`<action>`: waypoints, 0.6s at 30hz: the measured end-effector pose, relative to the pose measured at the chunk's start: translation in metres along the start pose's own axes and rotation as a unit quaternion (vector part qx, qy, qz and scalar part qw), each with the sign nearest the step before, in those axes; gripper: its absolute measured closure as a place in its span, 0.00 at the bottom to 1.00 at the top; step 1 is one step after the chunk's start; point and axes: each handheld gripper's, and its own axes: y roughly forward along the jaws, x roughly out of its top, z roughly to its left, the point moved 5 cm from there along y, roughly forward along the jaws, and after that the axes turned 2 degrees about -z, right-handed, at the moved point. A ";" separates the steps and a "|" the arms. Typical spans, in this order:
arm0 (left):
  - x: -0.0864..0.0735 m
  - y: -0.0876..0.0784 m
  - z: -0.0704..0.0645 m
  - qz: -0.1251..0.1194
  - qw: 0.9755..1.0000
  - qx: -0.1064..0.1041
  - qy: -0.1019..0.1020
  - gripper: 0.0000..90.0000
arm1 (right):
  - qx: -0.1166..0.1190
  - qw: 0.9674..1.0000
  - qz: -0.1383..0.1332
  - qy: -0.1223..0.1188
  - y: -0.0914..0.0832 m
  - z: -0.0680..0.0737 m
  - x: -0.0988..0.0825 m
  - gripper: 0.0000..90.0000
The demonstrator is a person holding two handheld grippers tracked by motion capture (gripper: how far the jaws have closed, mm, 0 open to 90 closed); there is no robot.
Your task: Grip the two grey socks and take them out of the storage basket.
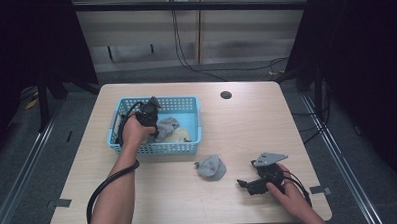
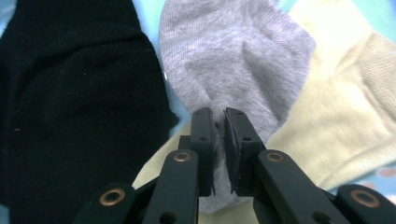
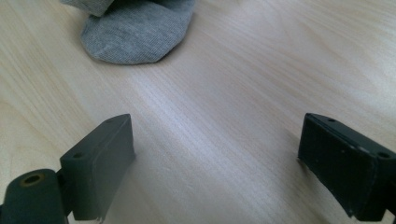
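Note:
A blue basket [image 1: 193,119] sits on the table's left half with socks in it. My left gripper [image 1: 154,124] reaches down into it and is shut on a grey sock [image 2: 233,60], whose fabric is pinched between the jaws; my left gripper [image 2: 219,122] shows the pinch close up. Beside that sock lie a black sock [image 2: 70,107] and a pale yellow sock [image 2: 345,107]. A second grey sock [image 1: 211,167] lies bunched on the table in front of the basket, its toe seen as grey sock [image 3: 135,32]. My right gripper [image 1: 245,183] rests open on the table right of it, jaws wide apart [image 3: 215,163].
The wooden table [image 1: 247,125] has a round cable hole [image 1: 226,95] near its far edge. Black cables run along the floor behind the table. Dark curtains flank both sides.

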 end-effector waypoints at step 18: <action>-0.008 -0.001 0.001 -0.025 1.000 -0.008 -0.003 0.42 | -0.001 1.000 0.000 -0.001 0.000 0.000 0.000 0.11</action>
